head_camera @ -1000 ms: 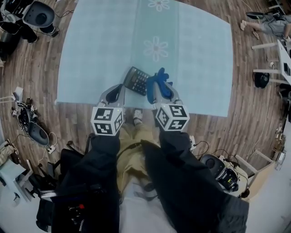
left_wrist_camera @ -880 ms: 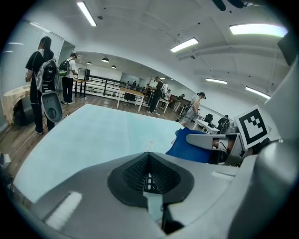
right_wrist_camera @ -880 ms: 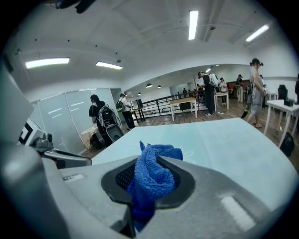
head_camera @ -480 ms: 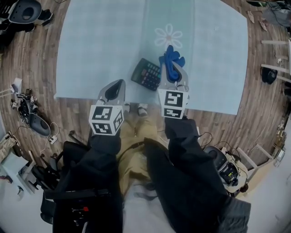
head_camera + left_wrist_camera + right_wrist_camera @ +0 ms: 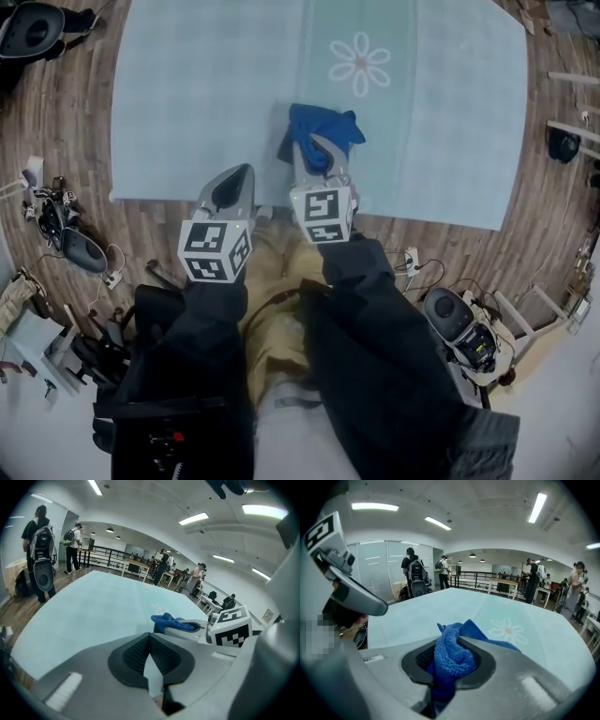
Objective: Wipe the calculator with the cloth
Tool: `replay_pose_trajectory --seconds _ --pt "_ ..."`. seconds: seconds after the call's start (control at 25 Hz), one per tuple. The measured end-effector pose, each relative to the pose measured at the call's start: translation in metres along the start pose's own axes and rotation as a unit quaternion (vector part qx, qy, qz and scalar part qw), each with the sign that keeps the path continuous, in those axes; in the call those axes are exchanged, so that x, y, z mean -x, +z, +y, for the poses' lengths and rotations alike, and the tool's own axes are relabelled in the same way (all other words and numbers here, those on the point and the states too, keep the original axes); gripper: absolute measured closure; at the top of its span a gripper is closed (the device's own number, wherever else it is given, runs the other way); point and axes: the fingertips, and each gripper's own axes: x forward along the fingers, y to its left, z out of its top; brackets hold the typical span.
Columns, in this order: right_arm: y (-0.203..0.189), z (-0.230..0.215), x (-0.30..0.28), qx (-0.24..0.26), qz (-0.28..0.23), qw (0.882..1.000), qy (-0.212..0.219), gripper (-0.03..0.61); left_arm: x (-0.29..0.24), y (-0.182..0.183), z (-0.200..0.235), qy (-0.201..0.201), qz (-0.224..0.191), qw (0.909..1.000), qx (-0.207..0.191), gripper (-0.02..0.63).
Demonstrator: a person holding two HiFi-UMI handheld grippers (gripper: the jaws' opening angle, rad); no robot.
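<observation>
My right gripper [image 5: 320, 150] is shut on the blue cloth [image 5: 323, 127] and holds it down on the light blue table [image 5: 187, 94] near its front edge. The calculator is almost wholly hidden under the cloth; only a dark sliver [image 5: 283, 151] shows at the cloth's left side. In the right gripper view the cloth [image 5: 452, 656] is bunched between the jaws. My left gripper [image 5: 232, 185] is shut on nothing, at the table's front edge, left of the cloth. From the left gripper view the cloth [image 5: 171, 619] and the right gripper [image 5: 190, 626] lie just ahead to the right.
A white flower print [image 5: 361, 63] marks the tablecloth beyond the cloth. Wooden floor surrounds the table, with bags and cables [image 5: 66, 239] at the left and equipment [image 5: 459, 333] at the right. Several people [image 5: 40, 550] stand in the room behind.
My right gripper has carried the cloth leftwards onto the calculator, which was in plain sight before and is now covered. The left gripper has stayed at the table's edge.
</observation>
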Motion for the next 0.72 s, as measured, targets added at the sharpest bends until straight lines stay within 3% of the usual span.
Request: replay_pose_trajectory --seconds 0.36,0.72 --pt "0.022 0.049 0.014 -0.029 -0.032 0.997 0.066 0.522 0.000 0.003 0.000 -0.001 -0.006 1.0000 0.003 0.617" --pt "0.059 0.053 0.044 -0.060 -0.079 0.991 0.087 0.522 -0.003 0.012 -0.003 -0.005 -0.013 0.9999 -0.001 0.617"
